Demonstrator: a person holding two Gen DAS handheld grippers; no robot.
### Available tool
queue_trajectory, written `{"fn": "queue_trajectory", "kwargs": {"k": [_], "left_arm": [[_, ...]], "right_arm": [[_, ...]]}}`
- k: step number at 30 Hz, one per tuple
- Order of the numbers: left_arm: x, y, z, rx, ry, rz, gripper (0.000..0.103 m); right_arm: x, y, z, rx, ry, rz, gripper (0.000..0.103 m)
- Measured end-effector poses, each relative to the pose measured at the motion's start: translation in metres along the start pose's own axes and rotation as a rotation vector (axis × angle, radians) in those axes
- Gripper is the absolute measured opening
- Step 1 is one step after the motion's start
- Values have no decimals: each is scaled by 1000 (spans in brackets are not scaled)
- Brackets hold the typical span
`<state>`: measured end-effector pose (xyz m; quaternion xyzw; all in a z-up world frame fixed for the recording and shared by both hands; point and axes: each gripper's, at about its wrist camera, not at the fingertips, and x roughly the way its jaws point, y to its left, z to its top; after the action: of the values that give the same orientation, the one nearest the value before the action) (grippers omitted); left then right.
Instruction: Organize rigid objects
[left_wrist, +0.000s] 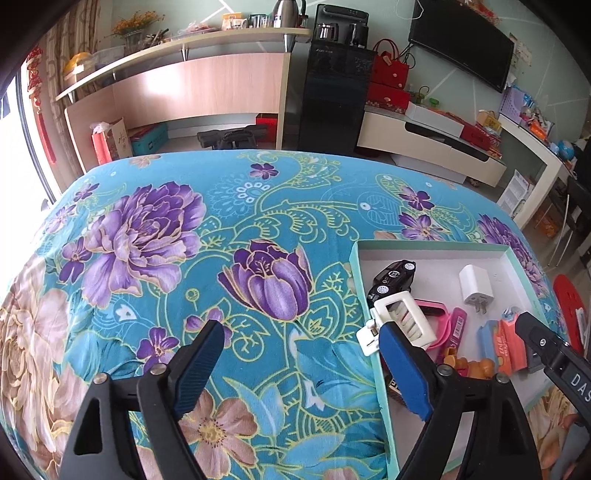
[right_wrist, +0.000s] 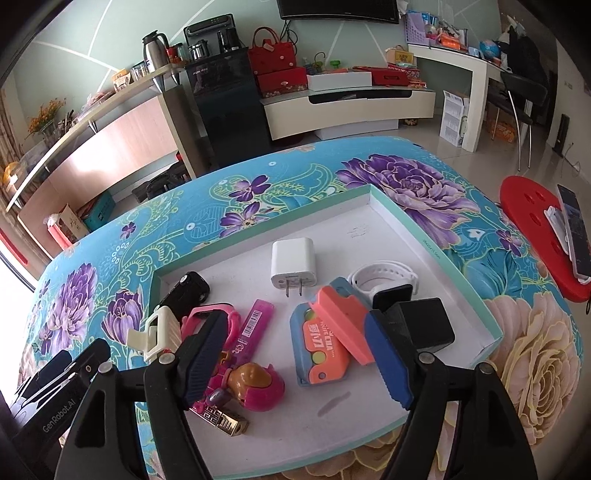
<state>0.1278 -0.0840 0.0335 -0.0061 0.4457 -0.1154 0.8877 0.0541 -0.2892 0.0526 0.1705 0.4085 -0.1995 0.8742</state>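
A shallow white tray with a mint rim (right_wrist: 436, 251) lies on the floral cloth and holds several small items. Among them are a white charger (right_wrist: 293, 264), a black toy car (right_wrist: 188, 291), a pink watch (right_wrist: 221, 312), an orange and blue toy (right_wrist: 321, 347), a white watch (right_wrist: 373, 280), a black cube (right_wrist: 428, 321) and a pink figurine (right_wrist: 255, 384). My right gripper (right_wrist: 295, 339) hangs open over the orange and blue toy, gripping nothing. My left gripper (left_wrist: 301, 354) is open over bare cloth at the tray's left rim (left_wrist: 356, 266). Its right finger is beside a white clip case (left_wrist: 402, 317).
The blue floral cloth (left_wrist: 184, 240) covers the whole table to its rounded far edge. A red stool (right_wrist: 528, 221) with a phone on it stands to the right of the table. Shelves, a black cabinet and a TV bench line the far wall.
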Motion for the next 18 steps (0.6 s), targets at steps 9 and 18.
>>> {"fn": "queue_trajectory", "kwargs": {"k": [9,18], "left_arm": [[12,12,-2,-32,23,95,103],[15,15,-2,-32,35,111,103]], "right_arm": [[7,6,-3,-26,34,-13,80],[5,9,-2,-32,13,-10,96]]}}
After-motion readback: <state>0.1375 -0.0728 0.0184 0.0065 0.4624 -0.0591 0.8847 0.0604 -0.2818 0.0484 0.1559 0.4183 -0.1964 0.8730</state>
